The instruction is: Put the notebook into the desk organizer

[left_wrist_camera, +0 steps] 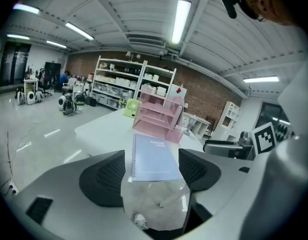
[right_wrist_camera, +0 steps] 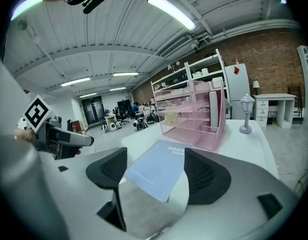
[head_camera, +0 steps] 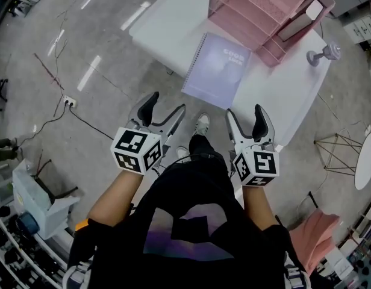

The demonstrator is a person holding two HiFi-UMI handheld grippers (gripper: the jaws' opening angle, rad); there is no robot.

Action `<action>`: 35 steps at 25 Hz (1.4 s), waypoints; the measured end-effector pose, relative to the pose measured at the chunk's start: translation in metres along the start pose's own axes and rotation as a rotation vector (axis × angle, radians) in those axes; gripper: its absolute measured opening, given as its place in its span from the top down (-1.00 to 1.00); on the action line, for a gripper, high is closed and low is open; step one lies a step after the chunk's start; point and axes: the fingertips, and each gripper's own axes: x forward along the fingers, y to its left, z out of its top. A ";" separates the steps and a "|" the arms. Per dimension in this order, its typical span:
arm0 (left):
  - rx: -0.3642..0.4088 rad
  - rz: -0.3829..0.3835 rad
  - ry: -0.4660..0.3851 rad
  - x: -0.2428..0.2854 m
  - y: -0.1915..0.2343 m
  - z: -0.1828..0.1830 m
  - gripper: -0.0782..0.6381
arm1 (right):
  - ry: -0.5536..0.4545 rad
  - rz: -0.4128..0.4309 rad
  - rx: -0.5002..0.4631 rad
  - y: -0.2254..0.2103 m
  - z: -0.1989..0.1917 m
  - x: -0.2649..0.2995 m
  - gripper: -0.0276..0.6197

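Left claw [head_camera: 167,103] and right claw [head_camera: 244,110] wide open, empty; notebook [head_camera: 217,69] flat on table [head_camera: 167,29] ahead of both, pink desk organizer [head_camera: 258,8] beyond.

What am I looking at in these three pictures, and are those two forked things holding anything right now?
No robot: a person holds a two-jaw tool in each hand. The head view looks down from the person's head at the left tool and right tool. The other two views come from cameras riding on each tool, looking along its jaws. On the white table lies a purple notebook, with a pink organizer and a small lamp behind it. Both tools are open and empty.
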 end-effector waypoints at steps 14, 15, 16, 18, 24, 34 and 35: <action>-0.160 -0.109 0.255 0.120 0.048 -0.022 -0.13 | 0.096 -0.012 0.073 -0.063 -0.021 0.095 -0.16; -0.170 -0.119 0.271 0.126 0.050 -0.024 -0.13 | 0.101 -0.011 0.074 -0.065 -0.022 0.099 -0.16; -0.180 -0.129 0.286 0.131 0.051 -0.027 -0.13 | 0.107 -0.010 0.075 -0.067 -0.023 0.103 -0.16; -0.203 -0.146 0.316 0.140 0.054 -0.033 -0.13 | 0.121 -0.010 0.078 -0.070 -0.027 0.110 -0.16; -0.296 -0.241 0.420 0.163 0.062 -0.057 -0.14 | 0.160 -0.052 0.083 -0.074 -0.041 0.121 -0.16; -0.385 -0.405 0.548 0.185 0.057 -0.086 -0.14 | 0.163 -0.116 0.106 -0.059 -0.045 0.131 -0.15; -0.389 -0.421 0.559 0.185 0.056 -0.088 -0.14 | 0.166 -0.121 0.108 -0.058 -0.046 0.131 -0.15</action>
